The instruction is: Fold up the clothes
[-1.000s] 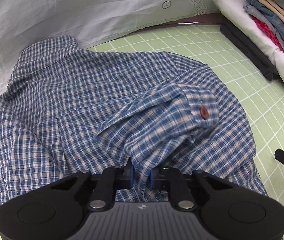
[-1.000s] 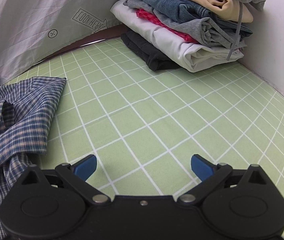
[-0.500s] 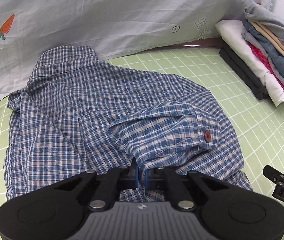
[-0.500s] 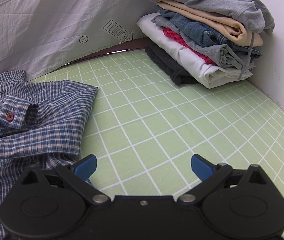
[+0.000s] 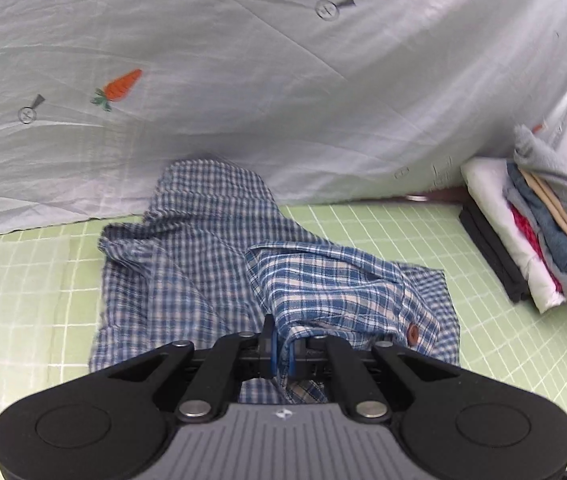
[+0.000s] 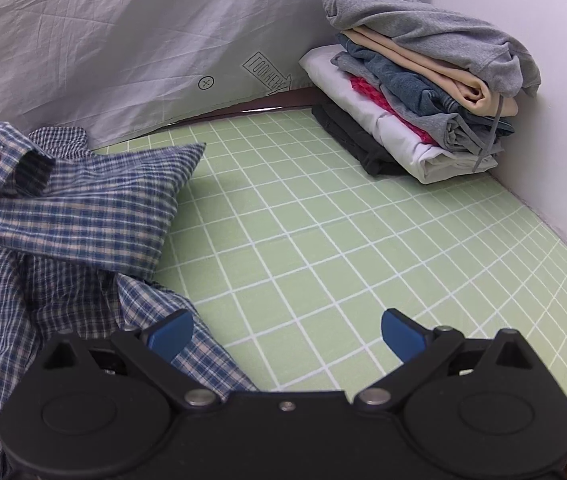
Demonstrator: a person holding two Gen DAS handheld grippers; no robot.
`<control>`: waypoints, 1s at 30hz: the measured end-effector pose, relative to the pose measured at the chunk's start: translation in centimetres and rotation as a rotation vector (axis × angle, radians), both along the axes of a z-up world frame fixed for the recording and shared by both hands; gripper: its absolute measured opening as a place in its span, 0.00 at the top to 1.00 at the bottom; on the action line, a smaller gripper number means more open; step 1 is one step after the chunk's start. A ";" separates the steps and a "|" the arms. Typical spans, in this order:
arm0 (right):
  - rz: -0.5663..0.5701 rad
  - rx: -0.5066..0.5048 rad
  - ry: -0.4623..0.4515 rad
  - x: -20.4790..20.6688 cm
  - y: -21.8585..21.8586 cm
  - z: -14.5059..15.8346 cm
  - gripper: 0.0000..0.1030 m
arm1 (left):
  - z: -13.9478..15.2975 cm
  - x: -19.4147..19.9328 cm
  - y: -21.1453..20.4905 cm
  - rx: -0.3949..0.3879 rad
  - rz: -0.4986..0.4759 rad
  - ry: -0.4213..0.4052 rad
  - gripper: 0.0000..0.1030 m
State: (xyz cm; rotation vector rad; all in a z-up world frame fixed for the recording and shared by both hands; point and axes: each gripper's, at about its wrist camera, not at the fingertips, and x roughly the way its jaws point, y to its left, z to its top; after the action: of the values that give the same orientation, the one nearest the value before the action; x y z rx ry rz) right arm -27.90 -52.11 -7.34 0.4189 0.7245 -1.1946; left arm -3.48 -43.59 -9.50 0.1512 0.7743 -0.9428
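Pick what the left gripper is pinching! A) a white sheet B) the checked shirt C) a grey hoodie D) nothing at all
B: the left gripper is shut on a fold of the checked shirt, with blue plaid cloth squeezed between its blue pads, while the right gripper is open and holds nothing.

One plaid shirt (image 5: 211,264), one stack of folded clothes (image 6: 415,96), two tongs: left (image 5: 281,350), right (image 6: 287,334).
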 end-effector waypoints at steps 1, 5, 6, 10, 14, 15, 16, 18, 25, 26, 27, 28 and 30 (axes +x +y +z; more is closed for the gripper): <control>0.003 -0.002 0.003 0.3 0.4 0.1 0.01 | 0.7 0.9 1.3 -0.029 0.036 -0.005 0.95; 0.032 -0.008 0.015 1.4 2.0 0.5 0.01 | 2.5 5.4 6.2 -0.102 0.248 -0.006 0.95; 0.045 -0.010 0.018 1.6 2.4 0.5 0.01 | 2.6 6.6 7.5 -0.105 0.310 0.003 0.93; 0.089 -0.013 0.031 2.0 3.8 0.6 0.01 | 1.2 9.7 12.3 -0.042 0.474 0.076 0.74; 0.113 -0.013 0.030 1.9 5.2 0.7 0.01 | -0.7 8.4 15.3 0.040 0.485 0.118 0.57; 0.118 -0.012 0.030 1.9 5.5 0.6 0.01 | -1.1 7.6 15.8 0.060 0.474 0.123 0.52; 0.124 -0.008 0.029 1.8 5.8 0.5 0.01 | -1.7 6.5 16.0 0.085 0.452 0.133 0.50; 0.136 0.000 0.026 1.7 6.3 0.3 0.01 | -2.8 3.9 15.9 0.132 0.395 0.154 0.50; 0.251 -0.006 0.057 1.7 10.2 -0.6 0.04 | -6.2 -4.5 16.3 0.275 0.203 0.183 0.45; 0.270 -0.004 0.056 1.7 10.7 -0.7 0.05 | -6.5 -5.5 16.4 0.295 0.181 0.176 0.44; 0.289 0.002 0.053 1.6 11.2 -0.8 0.09 | -6.8 -6.4 16.5 0.313 0.164 0.169 0.43; 0.308 0.009 0.050 1.5 11.7 -1.0 0.16 | -6.9 -7.3 16.8 0.327 0.151 0.165 0.43; 0.354 0.019 0.061 1.4 12.8 -1.4 0.26 | -7.3 -8.6 17.4 0.350 0.134 0.165 0.43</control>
State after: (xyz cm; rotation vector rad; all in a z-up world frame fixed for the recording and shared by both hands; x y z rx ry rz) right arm -26.48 -39.29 -8.74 0.2569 0.8255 -0.8704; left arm -12.09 -26.22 -16.78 0.3252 1.0861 -0.6924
